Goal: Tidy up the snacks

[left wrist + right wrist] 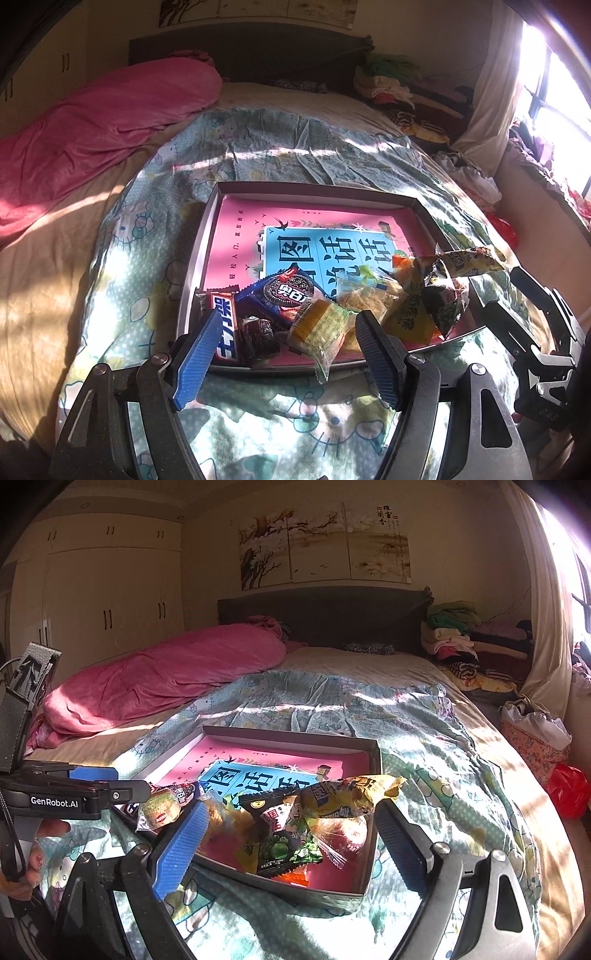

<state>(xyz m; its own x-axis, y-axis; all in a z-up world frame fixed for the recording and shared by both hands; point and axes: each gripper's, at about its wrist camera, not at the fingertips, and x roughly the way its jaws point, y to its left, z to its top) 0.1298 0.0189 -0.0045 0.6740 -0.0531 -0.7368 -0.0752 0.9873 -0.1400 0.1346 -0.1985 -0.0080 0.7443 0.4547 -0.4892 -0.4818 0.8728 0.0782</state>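
I hold both grippers at the near edge of the box, which lies on the quilt of the bed. The left gripper has its jaws wide and holds nothing; its blue pads frame the near-left heap of snacks. The right gripper is likewise spread wide and empty, aimed at the near-right corner of the box. Status of the load: every snack I can see is already inside the box, resting on the pink book that lines its floor. At the left sit the red bar, the Oreo pack, a dark wrapped sweet and the yellow-green cake. At the right lie the black-green packet and the yellow pack, which rides on top of the heap (its far end lifted, whether it leans on the wall I cannot tell). I see no snacks loose on the quilt. My judgement: collection is done or nearly so, but sorting is not; the packs overlap in one jumbled row along the near wall, and the far half of the box holds none. What remains is to spread or group them.
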